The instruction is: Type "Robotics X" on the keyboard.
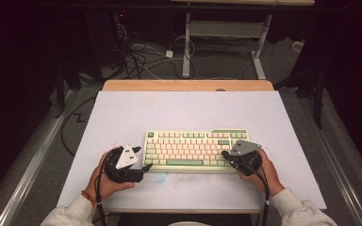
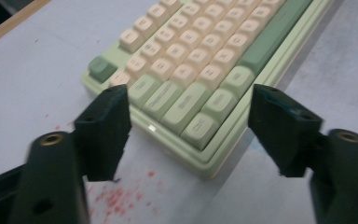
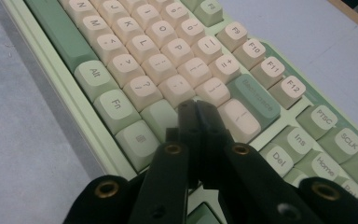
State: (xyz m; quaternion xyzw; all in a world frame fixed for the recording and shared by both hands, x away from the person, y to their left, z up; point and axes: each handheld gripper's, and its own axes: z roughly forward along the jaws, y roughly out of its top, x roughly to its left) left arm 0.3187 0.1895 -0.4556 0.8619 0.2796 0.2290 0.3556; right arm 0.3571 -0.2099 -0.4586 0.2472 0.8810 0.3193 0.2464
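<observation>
- Near edge of desk: a person's two hands come in from the bottom of the high view, sleeves pale, a band on the left wrist.
- Left tongs sit at the near-left corner of the keyboard. Jaws stand wide, nothing between the pads; in the left gripper view the keyboard's corner lies ahead in the gap, not touched.
- Red specks stain the desk sheet just near of that corner.
- Right tongs rest over the right end of the main key block. Jaws are pressed together, gripping nothing; in the right gripper view the joined tips point down at the keys near Backspace, probably to serve as a single poking tip.
- Keyboard lies square to the person, middle of the desk, a little toward the near edge, within reach of both hands.
- Far side: bare sheet, then a wooden edge, beyond it cables on the floor.
</observation>
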